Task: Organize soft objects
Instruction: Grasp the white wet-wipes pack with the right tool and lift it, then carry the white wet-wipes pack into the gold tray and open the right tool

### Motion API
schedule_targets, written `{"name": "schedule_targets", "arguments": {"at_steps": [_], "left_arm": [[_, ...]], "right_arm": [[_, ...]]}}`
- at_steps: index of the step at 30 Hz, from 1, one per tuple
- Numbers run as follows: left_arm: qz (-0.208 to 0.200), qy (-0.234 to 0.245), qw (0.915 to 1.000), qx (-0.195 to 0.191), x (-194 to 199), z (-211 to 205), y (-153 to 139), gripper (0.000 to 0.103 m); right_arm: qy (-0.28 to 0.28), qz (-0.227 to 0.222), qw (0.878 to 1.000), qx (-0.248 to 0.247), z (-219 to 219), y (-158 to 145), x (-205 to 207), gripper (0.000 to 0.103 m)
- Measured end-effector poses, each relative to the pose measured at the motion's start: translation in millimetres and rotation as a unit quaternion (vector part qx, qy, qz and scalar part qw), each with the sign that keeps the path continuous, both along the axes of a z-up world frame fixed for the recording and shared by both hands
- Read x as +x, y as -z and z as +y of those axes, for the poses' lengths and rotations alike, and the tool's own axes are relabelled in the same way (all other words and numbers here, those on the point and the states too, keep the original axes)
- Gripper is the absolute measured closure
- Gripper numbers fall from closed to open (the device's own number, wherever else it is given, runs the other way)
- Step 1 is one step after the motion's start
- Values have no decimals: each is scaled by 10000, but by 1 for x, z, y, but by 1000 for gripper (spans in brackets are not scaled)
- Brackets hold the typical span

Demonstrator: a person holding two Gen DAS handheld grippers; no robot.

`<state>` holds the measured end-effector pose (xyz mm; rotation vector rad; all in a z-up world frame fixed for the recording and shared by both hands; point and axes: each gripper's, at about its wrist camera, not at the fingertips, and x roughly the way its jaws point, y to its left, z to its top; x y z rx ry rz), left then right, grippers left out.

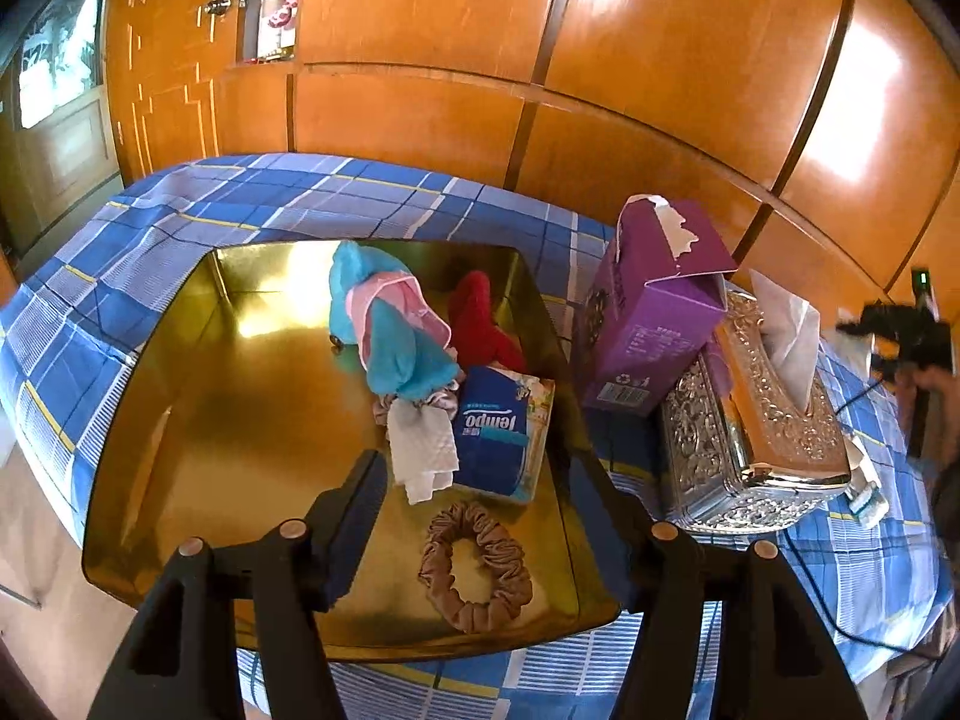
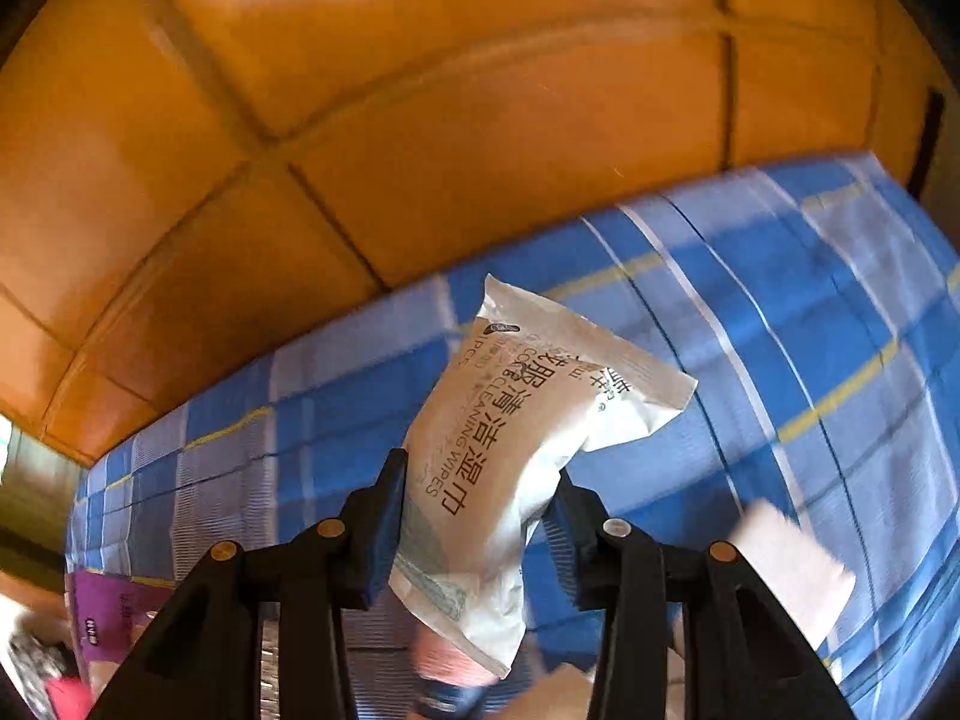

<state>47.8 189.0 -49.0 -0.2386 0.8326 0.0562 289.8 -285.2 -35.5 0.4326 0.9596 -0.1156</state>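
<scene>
A gold tray (image 1: 240, 408) lies on the blue plaid cloth. In it are a teal and pink cloth bundle (image 1: 390, 324), a red cloth (image 1: 480, 318), a blue Tempo tissue pack (image 1: 501, 429), a white crumpled tissue (image 1: 420, 450) and a brown scrunchie (image 1: 477, 570). My left gripper (image 1: 480, 498) is open and empty, just above the scrunchie. My right gripper (image 2: 480, 510) is shut on a white pack of cleaning wipes (image 2: 510, 438), held above the plaid cloth (image 2: 780, 360).
A purple tissue box (image 1: 648, 306) and a silver ornate tissue box (image 1: 756, 432) stand right of the tray. A small toothpaste-like tube (image 1: 867, 501) lies beside them. Wooden wardrobe panels (image 1: 540, 60) rise behind the bed. A pale flat item (image 2: 792, 570) lies on the cloth.
</scene>
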Motion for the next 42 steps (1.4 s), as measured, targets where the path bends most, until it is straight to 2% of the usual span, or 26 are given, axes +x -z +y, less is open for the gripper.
{"name": "schedule_targets", "arguments": {"at_steps": [7,14,19,27,36,42], "left_arm": [[-45,50,10000,62,-8,-1,-5,39],[-100,56,9998,153,-15,0,-8,36],[-173,0,9997,176,-21,5,-10,34],[-141,-201,9997,63,-28,20,-6,34],[-145,-785,9968,90,-43,61,-5,34],[-188,-1134,9933,85,-51,82,-6,34]], "right_arm": [[-1116,-450,9924,-255,82,-45,14,61],[-1994,-683,9774,-186,152,-62,4,61],[-2812,-810,9561,-188,206,-76,-19,61],[-3960,-809,9144,-221,278,-86,-72,61],[-4933,-396,8689,19,340,-60,-121,61],[-5299,4,8480,114,381,-8,-145,61]]}}
